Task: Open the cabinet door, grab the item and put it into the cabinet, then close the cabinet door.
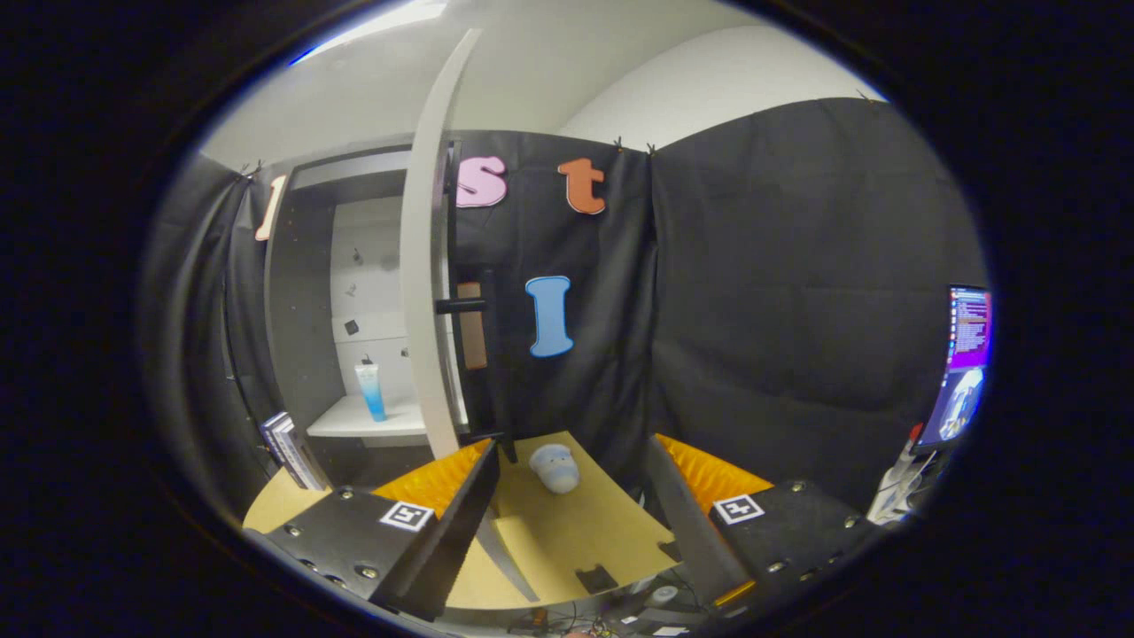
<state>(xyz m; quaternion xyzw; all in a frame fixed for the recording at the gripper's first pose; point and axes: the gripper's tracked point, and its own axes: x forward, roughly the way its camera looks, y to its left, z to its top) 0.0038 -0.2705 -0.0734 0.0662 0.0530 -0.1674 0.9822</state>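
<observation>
The white cabinet door (423,292) stands open, so step 1 looks done. The jaws (567,523) hang spread and empty above the tan wooden bench (576,540); the small pale blue-white rounded item (555,467) lies just ahead, ungrasped. Stowing and closing remain.

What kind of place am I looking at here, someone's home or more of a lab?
Probably a recording booth, not a home: black cloth walls, a lone white cabinet with its door open on a tan tabletop, and a lit computer monitor. The open tongs hold nothing.
</observation>
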